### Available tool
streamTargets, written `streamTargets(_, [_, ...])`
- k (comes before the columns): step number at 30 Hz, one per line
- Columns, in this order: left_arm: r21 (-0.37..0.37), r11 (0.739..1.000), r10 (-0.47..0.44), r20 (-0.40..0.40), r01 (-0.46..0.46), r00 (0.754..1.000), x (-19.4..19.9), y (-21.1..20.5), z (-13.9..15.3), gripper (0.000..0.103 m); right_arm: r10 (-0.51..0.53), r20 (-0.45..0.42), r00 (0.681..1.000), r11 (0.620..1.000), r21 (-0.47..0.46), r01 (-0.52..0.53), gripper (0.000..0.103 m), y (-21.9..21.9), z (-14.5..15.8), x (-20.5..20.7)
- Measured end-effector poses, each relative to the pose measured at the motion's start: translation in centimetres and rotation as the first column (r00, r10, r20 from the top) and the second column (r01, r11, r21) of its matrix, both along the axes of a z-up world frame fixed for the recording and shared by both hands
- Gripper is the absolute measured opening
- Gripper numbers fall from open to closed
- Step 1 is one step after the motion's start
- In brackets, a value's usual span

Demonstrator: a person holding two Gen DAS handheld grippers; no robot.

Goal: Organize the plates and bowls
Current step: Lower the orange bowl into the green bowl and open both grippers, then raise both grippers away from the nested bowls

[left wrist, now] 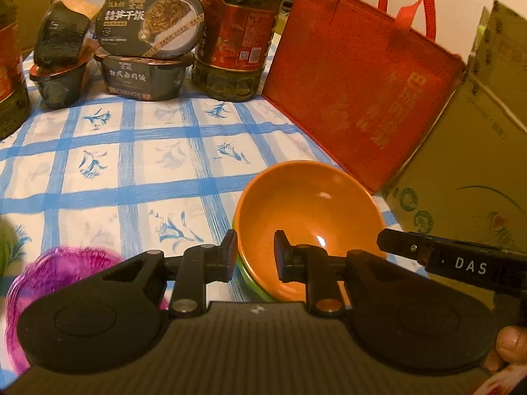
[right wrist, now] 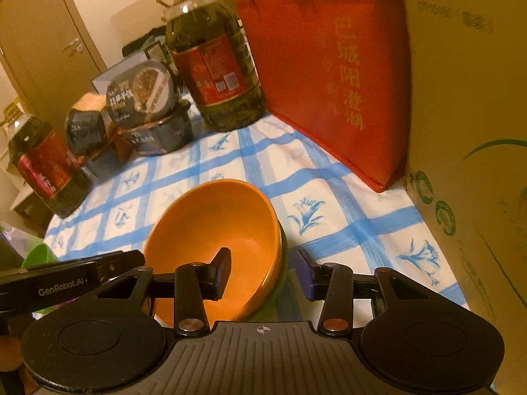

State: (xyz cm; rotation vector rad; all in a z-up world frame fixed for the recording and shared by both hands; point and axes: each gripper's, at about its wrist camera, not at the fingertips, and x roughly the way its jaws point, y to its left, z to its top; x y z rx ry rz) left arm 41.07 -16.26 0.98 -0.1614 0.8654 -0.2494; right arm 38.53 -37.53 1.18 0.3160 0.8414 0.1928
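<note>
Glossy orange bowl (left wrist: 306, 204), matt cloth bag (left wrist: 355, 75)

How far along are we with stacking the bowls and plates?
Done: the orange bowl sits nested in a green bowl. In hand: both tongs straddle that stack's rim, the left tongs and the right tongs, neither shut. Left: the purple plate lies apart on the tablecloth.
</note>
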Motion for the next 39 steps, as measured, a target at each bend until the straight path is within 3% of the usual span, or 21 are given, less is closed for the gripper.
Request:
streamTargets(10, [-0.033,0.999,0.012,0.011,-0.012,1.0,-8.0,1.3,2.5,0.025,0.004,0.002,1.0,1.0,-0.01,-0.004,0.055,1.5,2.3,-8.1])
streamTargets(22, [-0.044,0.998,0.044,0.042,-0.042,0.998,-19.1,4.3,4.6,0.042,-0.005,0.036,0.999,1.0,0.014,0.005,0.063,3.9,4.2,-19.1])
streamTargets(25, [-0.045,0.997,0.069,0.044,-0.067,0.997,-21.6,5.5,4.7,0.052,0.008,0.035,0.999,1.0,0.002,-0.008,0.065,4.8,4.2,-21.2])
streamTargets(39, [-0.018,0.985,0.173,0.006,-0.173,0.985,-30.2,10.7,3.0,0.062,0.075,-0.016,0.997,0.997,0.015,-0.075,0.067,8.3,2.5,-27.3])
